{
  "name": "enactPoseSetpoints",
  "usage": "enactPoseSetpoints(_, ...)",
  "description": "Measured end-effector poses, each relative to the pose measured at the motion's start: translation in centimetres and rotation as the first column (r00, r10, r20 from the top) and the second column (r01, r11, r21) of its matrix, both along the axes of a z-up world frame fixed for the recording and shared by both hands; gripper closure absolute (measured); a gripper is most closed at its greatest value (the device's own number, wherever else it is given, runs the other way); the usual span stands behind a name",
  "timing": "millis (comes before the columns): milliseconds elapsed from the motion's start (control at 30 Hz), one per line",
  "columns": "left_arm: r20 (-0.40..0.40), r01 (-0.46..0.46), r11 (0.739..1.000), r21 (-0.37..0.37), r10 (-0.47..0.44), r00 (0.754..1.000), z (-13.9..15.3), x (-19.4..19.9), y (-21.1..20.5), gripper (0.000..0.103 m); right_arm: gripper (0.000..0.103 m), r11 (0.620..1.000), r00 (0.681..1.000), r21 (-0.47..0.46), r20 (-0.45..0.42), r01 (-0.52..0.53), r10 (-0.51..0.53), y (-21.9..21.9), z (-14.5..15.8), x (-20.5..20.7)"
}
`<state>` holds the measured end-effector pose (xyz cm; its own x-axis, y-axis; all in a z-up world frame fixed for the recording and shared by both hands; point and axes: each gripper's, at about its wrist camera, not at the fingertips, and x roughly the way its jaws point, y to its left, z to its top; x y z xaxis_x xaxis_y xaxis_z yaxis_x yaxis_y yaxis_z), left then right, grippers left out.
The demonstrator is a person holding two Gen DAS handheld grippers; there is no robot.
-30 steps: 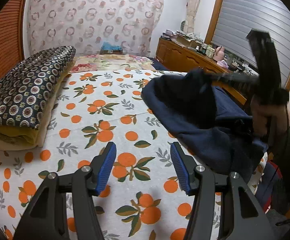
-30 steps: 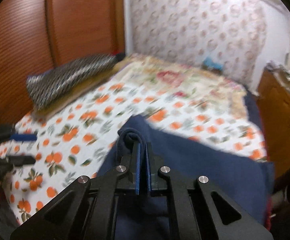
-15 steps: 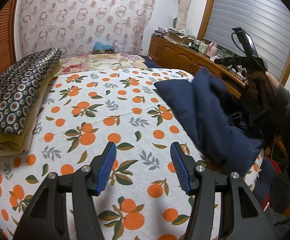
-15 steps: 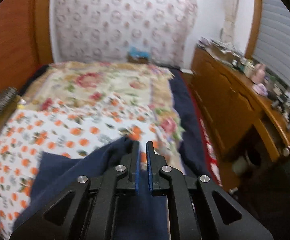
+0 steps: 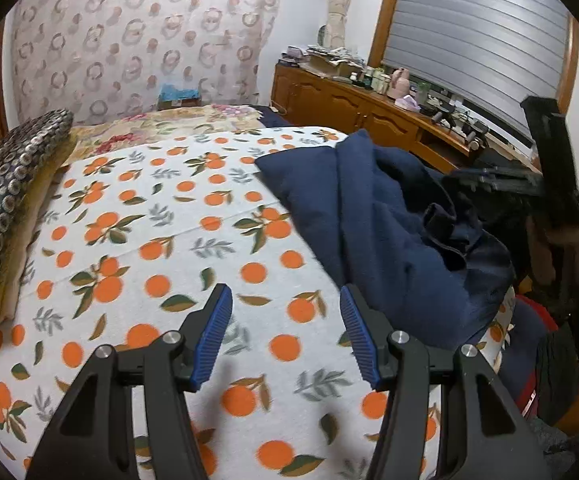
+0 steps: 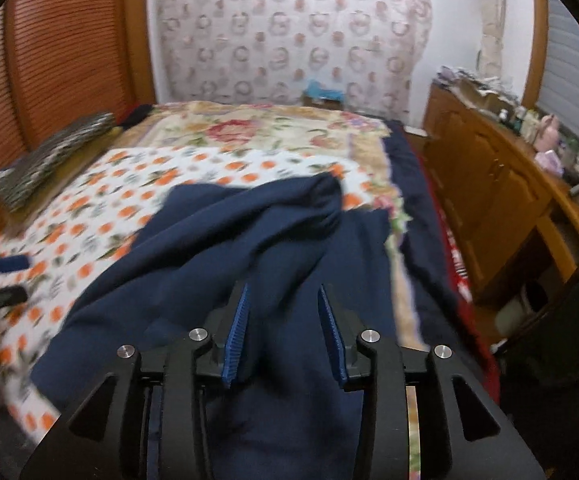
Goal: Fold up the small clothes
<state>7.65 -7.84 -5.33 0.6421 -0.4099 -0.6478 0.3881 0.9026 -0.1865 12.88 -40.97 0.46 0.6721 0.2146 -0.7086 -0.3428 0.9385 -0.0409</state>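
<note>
Where the navy garment (image 5: pixel 389 232) lies, it is bunched rather than flat, ahead and to the right of the left gripper (image 5: pixel 285 328) and directly under and ahead of the right gripper (image 6: pixel 283 328). Its long axis runs from the near bed edge away toward the far wall, roughly along the line the right gripper points. One raised fold (image 6: pixel 321 196) peaks at the far end; a rumpled dark bunch (image 5: pixel 445 232) sits on its right half in the left view. The far left corner lies flat with a straight edge on the sheet (image 5: pixel 149 240).

Right gripper: jaws have just been opening and now stand partly apart, with navy cloth seen between the pads. The pads do not appear to press on it. The view is blurred.

Left gripper: jaws moderately wide, nothing between them, poised over bare orange-print sheet just left of the garment's near edge.

Open room: a broad stretch of sheet lies left of the garment, reaching to the stacked pillows (image 5: pixel 9 184) far left of the left gripper. Beyond the garment, a floral blanket (image 6: pixel 273 132) covers the far bed. To the right the garment nears the bed edge, with a wooden cabinet (image 6: pixel 489 184) well apart across a gap. A hand (image 5: pixel 557 248) holds the right gripper's body at far right in the left view.
</note>
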Motion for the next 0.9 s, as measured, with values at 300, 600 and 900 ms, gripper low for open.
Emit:
enactPoseSetpoints(300,0.005,0.025,1.000,0.005,-0.025,1.000,0.1,-0.6,-1.8,0.047,0.051,1.000,0.999,0.014,-0.029,-0.013,0.013,2.2,-2.6,-2.7)
enactPoseSetpoints(600,0.000,0.046,0.999,0.013,-0.046,0.999,-0.2,-1.0,-2.6,0.047,0.051,0.998,0.999,0.058,-0.045,0.016,-0.013,1.3,-3.7,-1.9)
enactPoseSetpoints(900,-0.022,0.054,0.998,0.018,-0.053,0.998,-1.0,-1.0,-3.0,0.047,0.055,0.999,0.999,-0.044,-0.030,0.025,-0.026,1.6,-5.2,-1.5)
